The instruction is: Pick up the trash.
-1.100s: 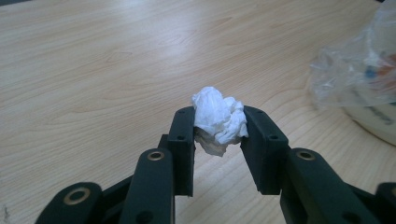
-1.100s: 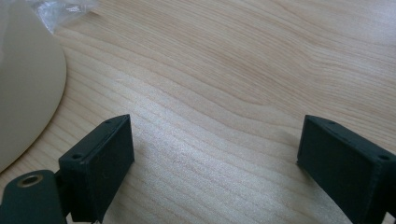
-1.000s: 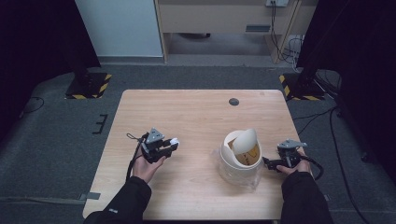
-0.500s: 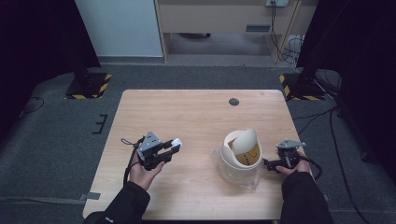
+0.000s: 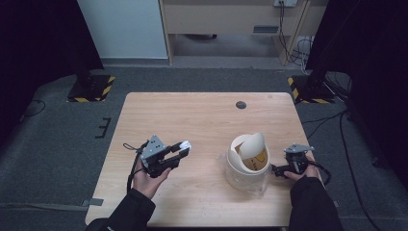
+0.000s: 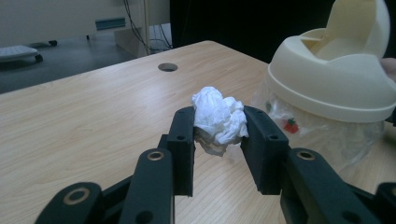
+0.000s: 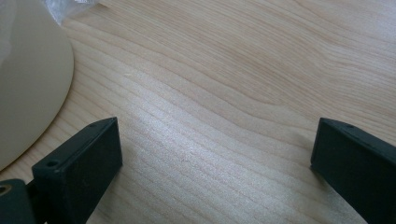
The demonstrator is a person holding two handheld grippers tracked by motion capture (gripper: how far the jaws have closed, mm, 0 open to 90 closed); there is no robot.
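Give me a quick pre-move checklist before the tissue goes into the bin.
1. Tissue held: ok. The left gripper has its fingers shut on the crumpled tissue.
2. Tissue clear of the table: ok, it sits off the wood in the left gripper view.
3. Bin lid open: ok. The swing lid of the bin is tipped up, opening visible.
4. Path from tissue to bin: ok, bare wood between them in the high view.
5. Right gripper free: ok, fingers wide apart, nothing between them, next to the bin's side.
6. Bin steadied: cannot tell whether the right gripper touches it.
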